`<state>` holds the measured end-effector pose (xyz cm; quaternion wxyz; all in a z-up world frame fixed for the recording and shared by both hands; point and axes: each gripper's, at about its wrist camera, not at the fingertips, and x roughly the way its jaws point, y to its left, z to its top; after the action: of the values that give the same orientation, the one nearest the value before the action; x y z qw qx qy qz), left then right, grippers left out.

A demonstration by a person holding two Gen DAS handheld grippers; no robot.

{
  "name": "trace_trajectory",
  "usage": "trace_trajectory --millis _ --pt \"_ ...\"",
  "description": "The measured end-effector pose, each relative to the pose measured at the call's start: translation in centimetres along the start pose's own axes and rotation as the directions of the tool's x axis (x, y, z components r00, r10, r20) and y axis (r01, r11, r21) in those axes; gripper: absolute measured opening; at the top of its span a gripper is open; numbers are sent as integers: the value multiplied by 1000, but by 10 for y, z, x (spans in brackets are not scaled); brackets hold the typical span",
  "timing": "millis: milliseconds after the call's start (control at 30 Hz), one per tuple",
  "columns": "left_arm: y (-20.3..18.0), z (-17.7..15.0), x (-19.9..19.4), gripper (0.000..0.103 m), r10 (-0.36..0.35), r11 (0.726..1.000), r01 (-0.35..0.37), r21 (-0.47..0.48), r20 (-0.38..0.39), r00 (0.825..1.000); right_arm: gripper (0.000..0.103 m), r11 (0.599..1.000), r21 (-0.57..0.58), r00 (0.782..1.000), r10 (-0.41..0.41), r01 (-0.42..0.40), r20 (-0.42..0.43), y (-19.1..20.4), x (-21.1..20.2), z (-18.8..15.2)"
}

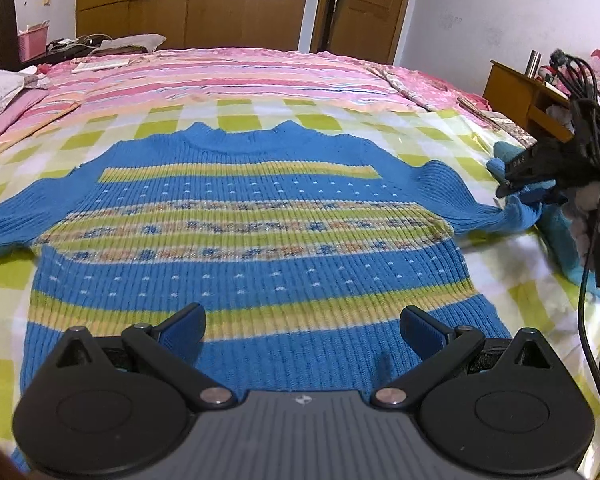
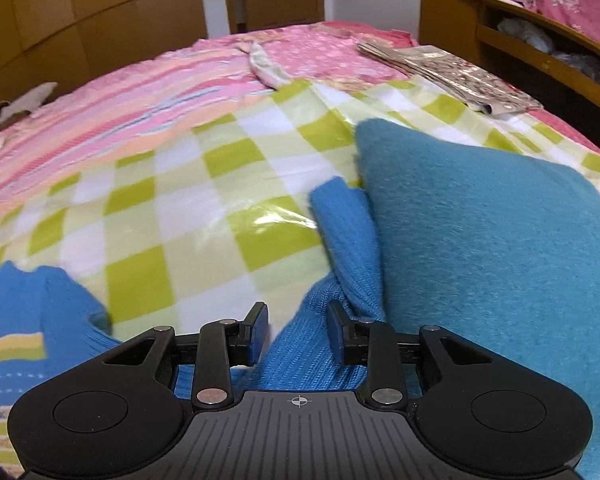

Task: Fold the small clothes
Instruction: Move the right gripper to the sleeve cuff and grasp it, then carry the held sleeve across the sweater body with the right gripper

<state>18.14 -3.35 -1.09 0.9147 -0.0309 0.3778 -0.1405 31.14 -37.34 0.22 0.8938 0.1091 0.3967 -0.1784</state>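
Right tongs (image 2: 296, 332) half-spread around sleeve (image 2: 352, 240), not yet pinching — pinch firmly, fold across sweater (image 1: 240, 240); left tongs (image 1: 302, 328) spread wide, empty.

Left gripper (image 1: 303, 326) tilted downward, jaws spread wide, nothing between the blue pads (image 1: 188, 322). Right gripper (image 2: 298, 330) also pitched down, jaws partway apart, knit fabric lying between the fingers (image 2: 337, 332) without a clear pinch; seen from the left wrist view at far right (image 1: 516, 192).
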Motion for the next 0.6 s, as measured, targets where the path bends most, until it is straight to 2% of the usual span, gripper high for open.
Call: trace_trajectory --millis 100,133,200,267,367,433,467,600 --pt "5 1 -2 103 -6 1000 6 -10 6 1000 16 1000 -12 1000 -20 20 -5 -2 -1 -2" --pt "6 1 -4 103 -7 1000 7 -12 9 1000 10 1000 -2 1000 -14 14 -7 -4 -2 -2" --pt "10 2 -9 103 -8 1000 9 -21 21 1000 8 1000 23 1000 16 -16 -2 -6 -7 -2" --pt "14 5 -13 103 -7 999 9 -31 35 999 7 995 50 996 82 -83 15 -4 -16 0" --pt "22 10 -22 103 1 999 2 -51 61 998 7 971 64 973 224 -228 61 10 -38 1" --pt "27 13 -27 103 8 998 -3 -64 77 997 7 938 57 937 337 -343 98 25 -59 1" --pt "31 14 -30 103 14 998 -8 -70 84 996 7 914 49 911 396 -403 112 33 -69 0" --pt "44 14 -42 103 42 996 -33 -88 100 994 7 793 -107 783 609 -599 128 82 -113 -20"
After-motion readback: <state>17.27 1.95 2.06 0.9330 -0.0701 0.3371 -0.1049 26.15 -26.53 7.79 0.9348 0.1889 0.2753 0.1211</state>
